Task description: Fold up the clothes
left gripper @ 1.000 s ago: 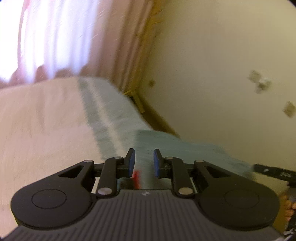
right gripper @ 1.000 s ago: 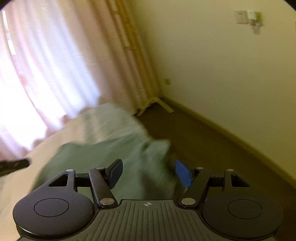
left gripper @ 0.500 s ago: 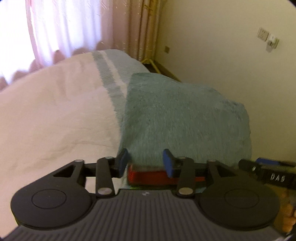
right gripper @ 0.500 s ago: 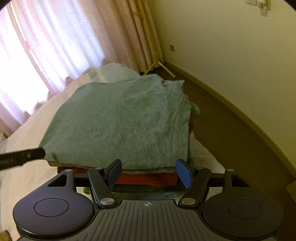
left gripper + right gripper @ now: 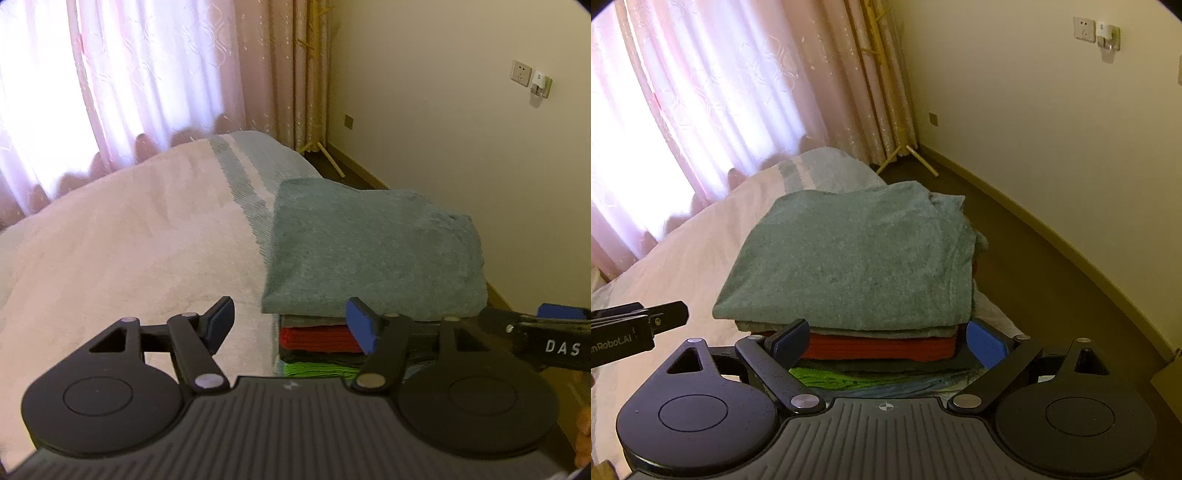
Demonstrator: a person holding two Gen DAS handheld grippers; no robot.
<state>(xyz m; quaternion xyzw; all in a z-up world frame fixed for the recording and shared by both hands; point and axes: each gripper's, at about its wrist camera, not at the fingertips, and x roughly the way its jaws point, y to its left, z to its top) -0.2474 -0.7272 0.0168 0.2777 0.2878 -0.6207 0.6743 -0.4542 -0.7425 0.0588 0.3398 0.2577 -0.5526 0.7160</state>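
Observation:
A stack of folded clothes lies on the bed's right side. A teal-grey garment (image 5: 373, 254) (image 5: 857, 258) tops it, over grey, red (image 5: 317, 338) (image 5: 879, 347), dark and green (image 5: 820, 378) layers. My left gripper (image 5: 291, 328) is open just before the stack's near left corner, holding nothing. My right gripper (image 5: 886, 341) is open in front of the stack's near edge, fingers level with the red layer, nothing between them. Each gripper shows at the edge of the other's view: the right one (image 5: 546, 339), the left one (image 5: 631, 328).
The bed (image 5: 122, 243) has a pale pink cover with a grey-blue striped end. Pink curtains (image 5: 713, 92) hang behind it. A wooden stand's feet (image 5: 908, 155) rest on the dark floor (image 5: 1052, 288) by the cream wall with sockets (image 5: 521, 72).
Both grippers have drawn back from the stack and steadied, so the whole pile is in view. The left gripper's fingers have spread wider apart.

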